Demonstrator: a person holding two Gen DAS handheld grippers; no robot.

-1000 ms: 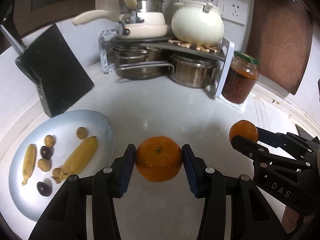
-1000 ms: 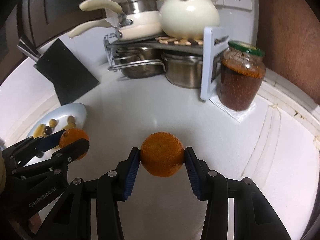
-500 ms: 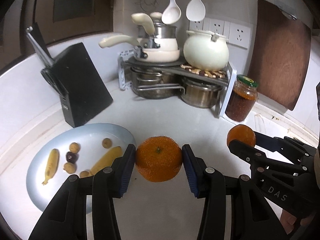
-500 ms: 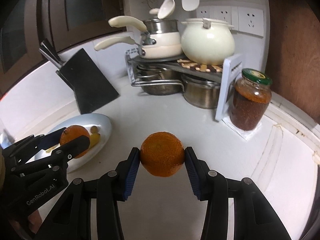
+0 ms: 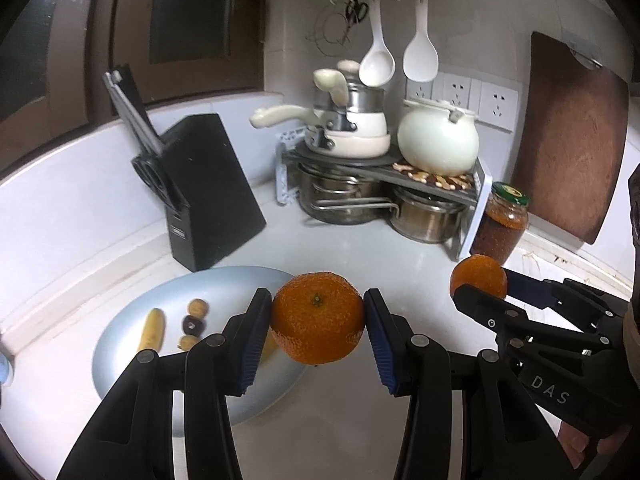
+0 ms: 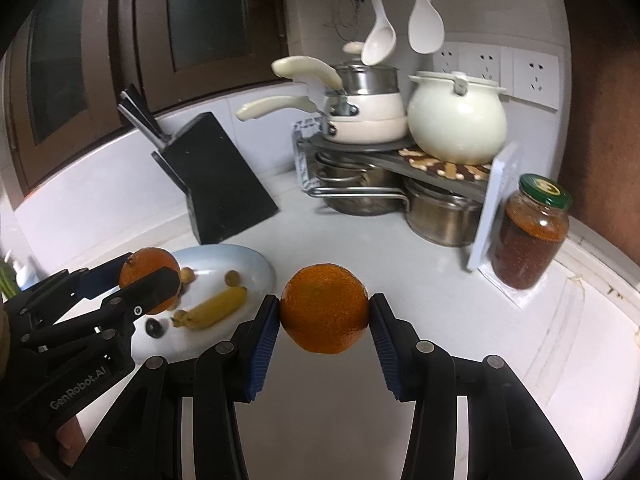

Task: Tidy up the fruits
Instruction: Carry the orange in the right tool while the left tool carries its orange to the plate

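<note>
- A white kitchen counter [image 5: 340, 248] fills the corner, with a wooden board [image 5: 568, 136] leaning on the wall at the right.
- A black knife block [image 5: 208, 192] stands tilted at the left, just behind the plate.
- A metal rack [image 6: 400, 160] in the corner carries a round white pot [image 6: 456, 120] and stacked cream pans, with steel pots underneath; two white ladles hang above.
- A pale oval plate [image 5: 128, 344] lies on the counter at the left, holding small bananas [image 6: 218, 304], one of them lying apart on the far side [image 5: 152, 328], and several small round brown and dark fruits, all blurred.
- The left tool [image 5: 318, 328] grips an orange [image 5: 318, 318] between its blue pads, in the air over the near edge of the plate.
- The right tool [image 6: 324, 316] clamps a second orange [image 6: 324, 308] the same way, above bare counter to the right of the plate.
- A green-lidded glass jar [image 6: 532, 236] of reddish-brown contents stands beside the rack's white end panel.
- Each tool shows in the other's view, fruit held clear of the counter.
</note>
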